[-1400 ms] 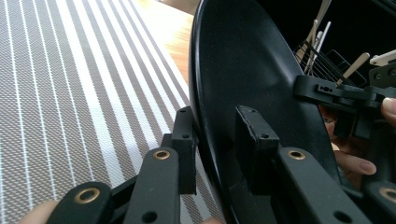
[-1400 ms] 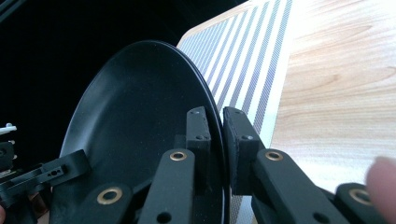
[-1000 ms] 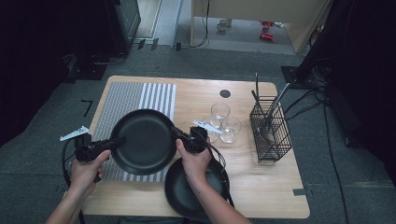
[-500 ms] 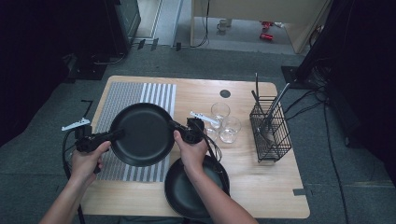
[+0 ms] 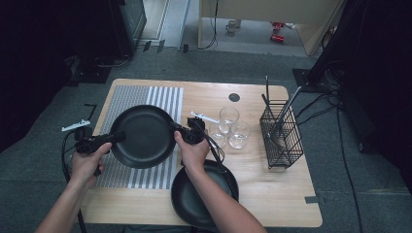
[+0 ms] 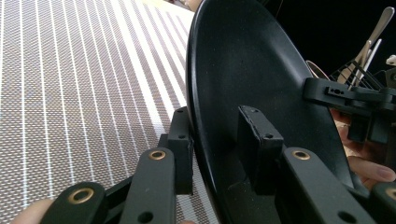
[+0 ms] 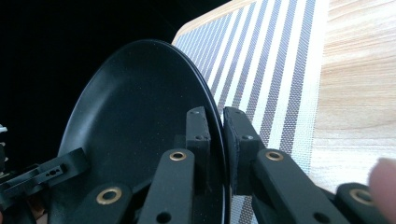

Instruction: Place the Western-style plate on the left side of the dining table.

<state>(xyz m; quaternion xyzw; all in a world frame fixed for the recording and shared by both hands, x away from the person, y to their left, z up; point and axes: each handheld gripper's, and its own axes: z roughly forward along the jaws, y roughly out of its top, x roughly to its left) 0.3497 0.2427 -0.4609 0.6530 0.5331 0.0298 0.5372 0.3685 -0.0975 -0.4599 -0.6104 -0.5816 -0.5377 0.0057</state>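
While both hands hold it, the plate [image 5: 143,136] hangs over the striped mat [image 5: 145,99]. The left gripper [image 5: 104,140] pinches its left rim, one jaw inside, one under. The right gripper [image 5: 180,132] pinches the opposite rim, jaws nearly together on the thin edge. No writing can be read. A second plate [image 5: 194,199] lies near the table's front edge, under the right forearm. Three glasses [image 5: 229,127] and a wire basket [image 5: 282,133] with utensils stand to the right, well apart.

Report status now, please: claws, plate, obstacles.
Left claw and right claw both shut on round black plate, held above striped grey placemat. Second black plate and clear glasses nearby.
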